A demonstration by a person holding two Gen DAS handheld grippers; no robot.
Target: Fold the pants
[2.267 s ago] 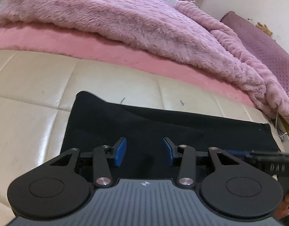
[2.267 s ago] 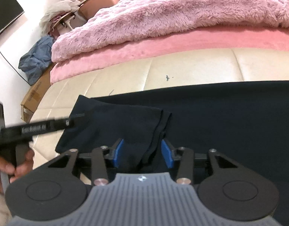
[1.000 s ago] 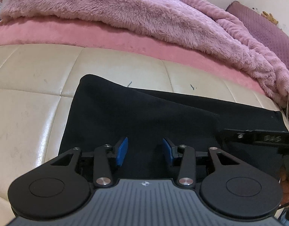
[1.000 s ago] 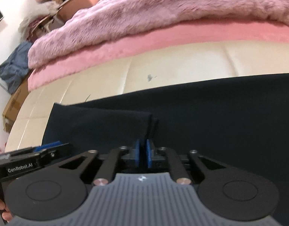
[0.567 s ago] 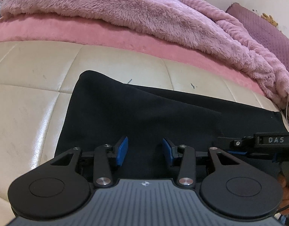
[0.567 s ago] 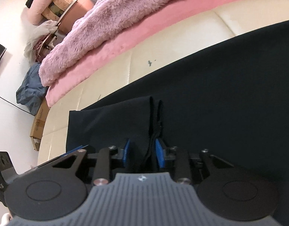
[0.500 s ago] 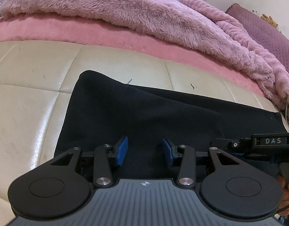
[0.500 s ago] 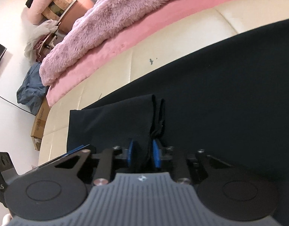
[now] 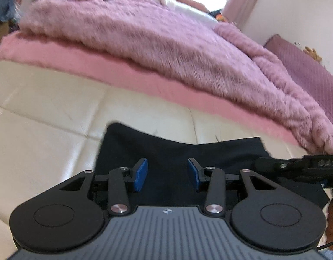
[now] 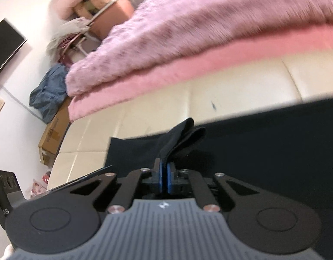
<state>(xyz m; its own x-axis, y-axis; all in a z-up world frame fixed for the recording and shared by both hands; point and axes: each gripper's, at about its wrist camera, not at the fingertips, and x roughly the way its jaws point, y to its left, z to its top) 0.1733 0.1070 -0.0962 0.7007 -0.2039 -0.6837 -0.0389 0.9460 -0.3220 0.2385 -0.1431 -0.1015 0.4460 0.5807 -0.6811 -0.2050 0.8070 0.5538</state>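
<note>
Dark navy pants (image 9: 166, 151) lie spread on a cream leather cushion (image 9: 47, 130). My left gripper (image 9: 167, 174) hovers over their left end, its blue pads (image 9: 141, 173) standing apart with cloth showing behind the gap but not pressed. In the right wrist view my right gripper (image 10: 163, 169) is shut on a bunched fold (image 10: 183, 134) of the pants (image 10: 264, 143), which rises off the cushion in front of the pads. The right tool's black finger (image 9: 275, 164) enters the left view from the right, a hand behind it.
A fluffy mauve blanket (image 9: 166, 43) over a pink sheet (image 9: 144, 86) covers the bed beyond the cushion. Left of the bed are a cardboard box (image 10: 51, 134), a heap of blue clothes (image 10: 49, 86) and a dark screen (image 10: 6, 43) on the wall.
My right gripper's jaws closed onto the pants' fold and lifted it. Both hands rose and tilted up, showing more of the room. The left gripper's jaws kept the same gap.
</note>
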